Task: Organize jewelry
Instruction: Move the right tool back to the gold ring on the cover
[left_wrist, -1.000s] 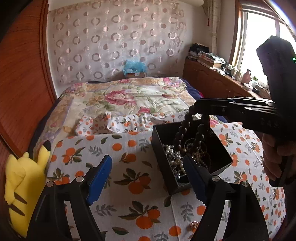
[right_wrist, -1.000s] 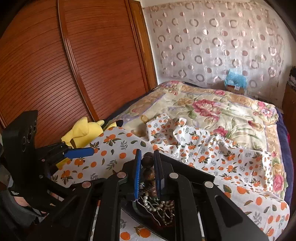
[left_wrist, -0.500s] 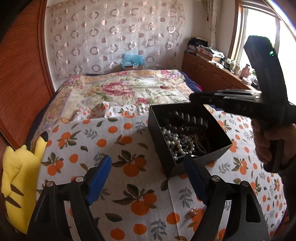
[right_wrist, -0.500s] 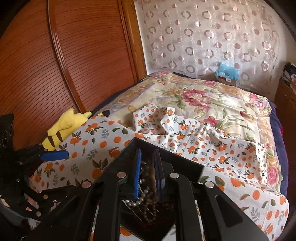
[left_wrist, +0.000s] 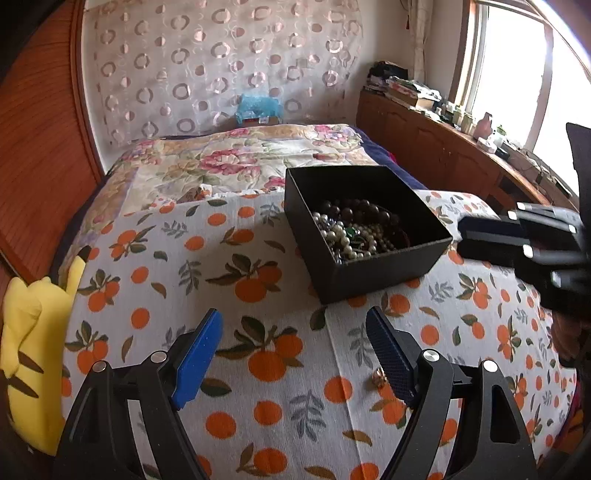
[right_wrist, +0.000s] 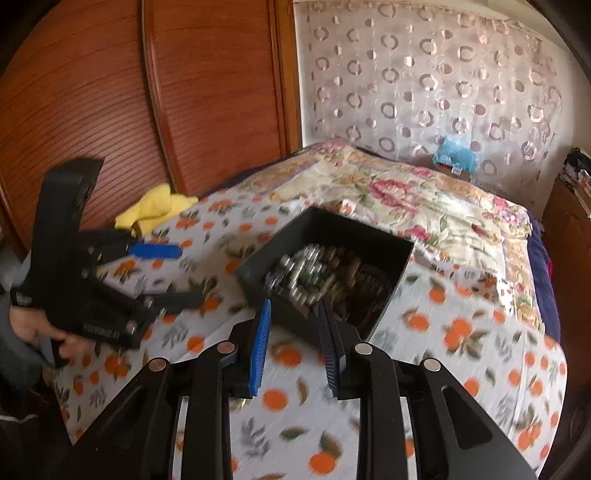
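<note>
Box (left_wrist: 364, 258): black, open top, sits on orange-print cloth (left_wrist: 258, 295), centre-right, just beyond L tongs.
Jewelry (left_wrist: 354, 232): heaped inside box; dark bead string on far side, pearls + a green bit nearer. Lies loose, nothing gripping it.
Stray piece (left_wrist: 378, 377): small gold-ish thing on cloth, near side, touching or just beside L tongs' right pad; prob. next to go in.
L tongs (left_wrist: 293, 354): wide open, empty, low over cloth short of box. Looks like standby, or lined up for the stray piece.
R tongs (right_wrist: 293, 350): part open, narrower gap than L, empty; tips just short of box's near corner. View blurred, so in motion; direction can't tell.
Why open top: lets either tong drop strings in from above.
Around: yellow plush (left_wrist: 33, 354) far left at cloth edge; floral quilt (left_wrist: 240, 162) beyond; blue item (left_wrist: 258, 107) by far curtain; cluttered wood sideboard (left_wrist: 443, 147) right, under window.
In the way: box walls block a side-on reach; tongs close together on the near side, could clash. Rest of the cloth bare.
</note>
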